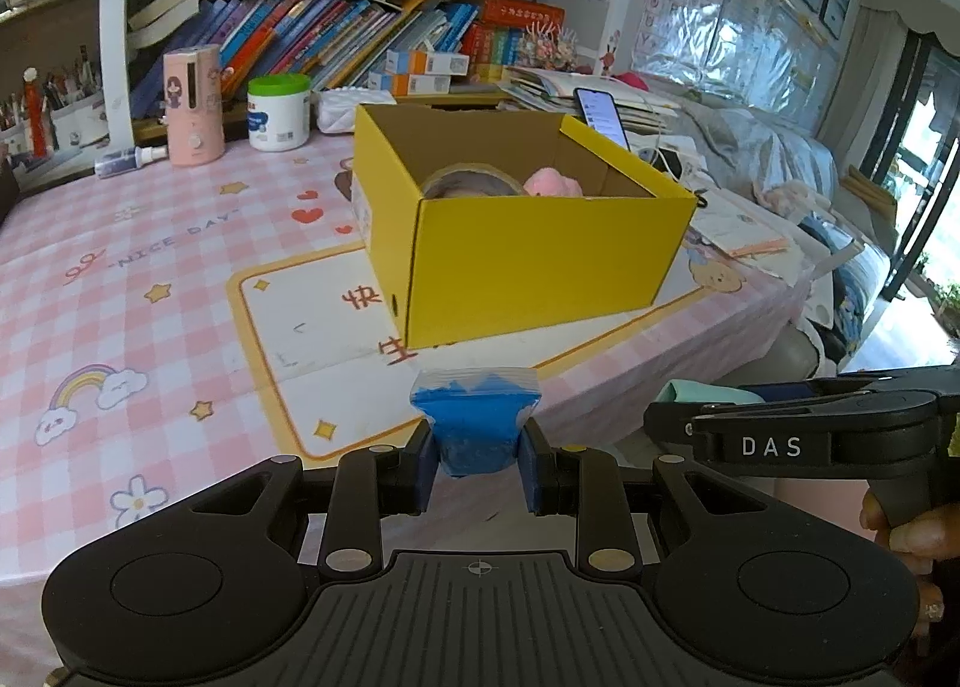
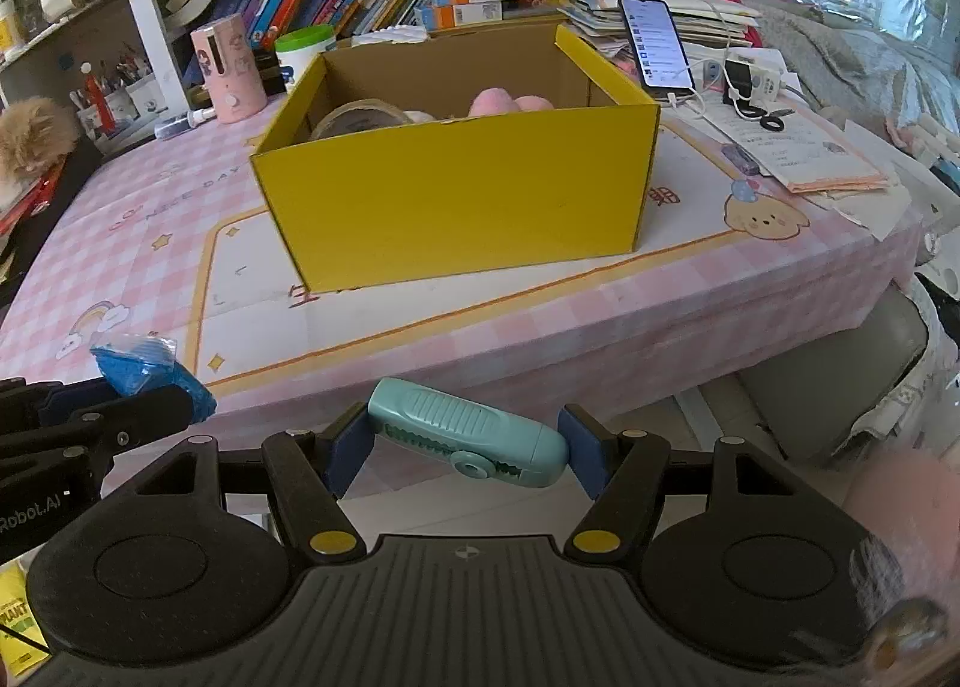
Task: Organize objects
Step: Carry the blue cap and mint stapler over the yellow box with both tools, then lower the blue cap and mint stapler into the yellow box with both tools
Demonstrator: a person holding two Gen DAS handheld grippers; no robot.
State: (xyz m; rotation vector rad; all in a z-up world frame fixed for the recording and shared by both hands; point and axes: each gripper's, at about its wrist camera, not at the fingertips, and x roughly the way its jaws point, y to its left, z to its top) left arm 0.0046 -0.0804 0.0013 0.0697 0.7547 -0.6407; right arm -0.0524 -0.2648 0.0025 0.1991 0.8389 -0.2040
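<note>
A yellow cardboard box [image 1: 540,249] stands open on the pink checked table; it also shows in the right wrist view [image 2: 456,195]. Inside lie a tape roll [image 1: 471,180] and a pink plush toy [image 1: 552,184]. My left gripper [image 1: 477,462] is shut on a small bag of blue granules [image 1: 474,423], held above the table's near edge in front of the box. My right gripper [image 2: 465,450] is shut on a mint green correction tape dispenser [image 2: 468,432], held crosswise off the table's front edge. The blue bag also shows in the right wrist view [image 2: 144,366].
Behind the box stand a pink humidifier [image 1: 193,105], a white tub with a green lid [image 1: 279,111], a phone [image 1: 603,117] and shelves of books [image 1: 336,39]. Papers [image 2: 816,159] and a charger [image 2: 750,78] lie at the right. The right gripper's body [image 1: 798,435] is beside my left.
</note>
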